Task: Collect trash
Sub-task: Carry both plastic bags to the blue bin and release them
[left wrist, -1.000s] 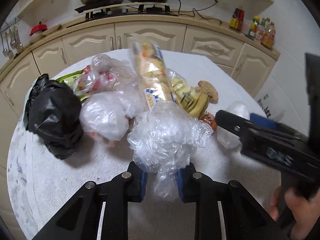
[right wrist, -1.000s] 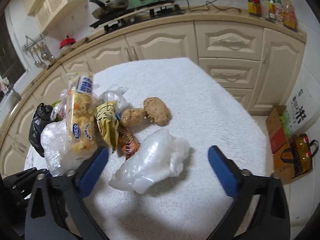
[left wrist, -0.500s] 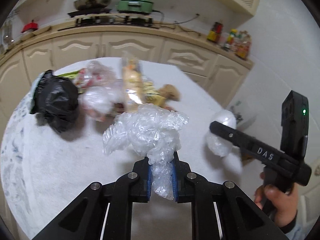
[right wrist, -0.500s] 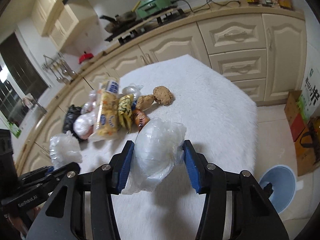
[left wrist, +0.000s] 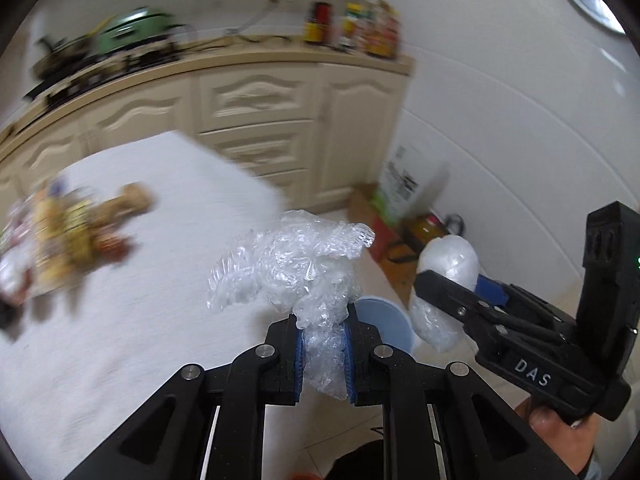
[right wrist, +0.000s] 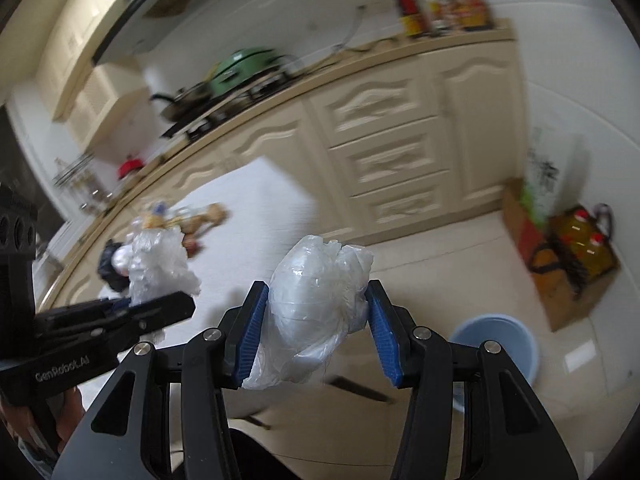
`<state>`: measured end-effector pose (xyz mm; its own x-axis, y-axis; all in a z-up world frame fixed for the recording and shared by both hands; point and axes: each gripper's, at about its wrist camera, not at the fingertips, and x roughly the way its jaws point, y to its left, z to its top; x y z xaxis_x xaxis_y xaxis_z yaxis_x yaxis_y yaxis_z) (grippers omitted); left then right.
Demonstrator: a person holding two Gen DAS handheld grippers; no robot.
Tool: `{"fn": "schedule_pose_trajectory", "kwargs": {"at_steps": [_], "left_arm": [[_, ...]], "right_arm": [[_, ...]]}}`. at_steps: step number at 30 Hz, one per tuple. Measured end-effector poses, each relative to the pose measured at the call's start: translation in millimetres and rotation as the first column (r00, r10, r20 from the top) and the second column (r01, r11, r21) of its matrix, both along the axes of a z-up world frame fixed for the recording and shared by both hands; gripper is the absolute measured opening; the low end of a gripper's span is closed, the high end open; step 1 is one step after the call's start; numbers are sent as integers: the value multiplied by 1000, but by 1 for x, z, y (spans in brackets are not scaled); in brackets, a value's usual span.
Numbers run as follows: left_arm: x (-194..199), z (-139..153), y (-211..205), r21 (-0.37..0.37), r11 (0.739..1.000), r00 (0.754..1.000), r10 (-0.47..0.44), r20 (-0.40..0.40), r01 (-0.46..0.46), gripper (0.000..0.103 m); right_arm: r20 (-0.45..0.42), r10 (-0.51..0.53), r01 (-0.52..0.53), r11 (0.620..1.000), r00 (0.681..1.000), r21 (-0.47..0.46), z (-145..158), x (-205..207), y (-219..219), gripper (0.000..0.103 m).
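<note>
My left gripper (left wrist: 323, 354) is shut on a crumpled clear plastic wrap (left wrist: 296, 268) and holds it in the air past the table's right edge. My right gripper (right wrist: 316, 332) is shut on a white plastic bag bundle (right wrist: 316, 304), also in the air. In the left wrist view the right gripper (left wrist: 476, 300) holds the white bundle (left wrist: 448, 280) to the right; in the right wrist view the left gripper (right wrist: 120, 312) with the wrap (right wrist: 160, 264) is at the left. A light blue bin (right wrist: 496, 344) stands on the floor below right; it also shows behind my left fingers (left wrist: 386, 320).
The white-covered table (left wrist: 120, 280) carries more trash (left wrist: 68, 232): snack packets, brown lumps, a black bag (right wrist: 110, 268). Cream cabinets (right wrist: 380, 148) line the back. A cardboard box and oil bottles (right wrist: 576, 256) stand on the floor by the wall.
Both grippers have swung right, away from the table, carrying the wrap and the white bundle over the floor. The blue bin has come into view below them.
</note>
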<state>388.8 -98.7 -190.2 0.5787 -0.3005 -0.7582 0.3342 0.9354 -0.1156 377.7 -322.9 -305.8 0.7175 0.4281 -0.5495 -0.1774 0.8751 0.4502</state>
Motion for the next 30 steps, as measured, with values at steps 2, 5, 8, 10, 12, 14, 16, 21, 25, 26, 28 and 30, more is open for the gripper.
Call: {"fn": "schedule_pose_trajectory", "kwargs": {"at_steps": [2, 5, 8, 10, 12, 14, 16, 21, 25, 26, 28, 30], "left_arm": [[14, -11, -31, 19, 999, 999, -47, -18, 47, 12], [38, -36, -77, 47, 992, 991, -113, -69, 117, 12], [66, -61, -111, 78, 984, 981, -151, -124, 161, 12], [89, -83, -132, 101, 977, 972, -169, -166, 187, 12], [112, -107, -152, 132, 969, 961, -180, -209, 210, 12], [127, -124, -165, 158, 960, 954, -190, -234, 230, 12], [141, -138, -176, 162, 958, 945, -190, -264, 238, 13], [164, -162, -197, 176, 953, 934, -186, -306, 247, 14], [175, -181, -210, 200, 948, 934, -179, -310, 248, 46], [178, -183, -209, 233, 946, 945, -153, -290, 224, 56], [182, -192, -213, 267, 943, 955, -128, -269, 201, 67], [183, -196, -213, 262, 947, 956, -112, -270, 185, 70]], "right_arm": [[-11, -54, 54, 998, 998, -22, -8, -5, -27, 51], [-56, -147, 145, 989, 987, -39, -33, -8, -76, 51], [-99, -207, 205, 978, 973, -37, -58, -6, -109, 51], [-139, -243, 240, 970, 960, -42, -81, -1, -129, 51], [-176, -262, 258, 965, 949, -45, -101, 5, -141, 51], [-201, -271, 267, 963, 941, -45, -117, 11, -149, 51], [-233, -277, 275, 961, 932, -45, -135, 16, -157, 51], [-292, -275, 274, 961, 916, -44, -170, 31, -166, 51], [-311, -277, 277, 960, 909, -42, -186, 40, -169, 51], [-312, -277, 278, 960, 909, -44, -189, 41, -169, 51], [-316, -284, 285, 958, 905, -46, -195, 45, -170, 52], [-326, -286, 289, 956, 901, -40, -201, 47, -172, 52]]}}
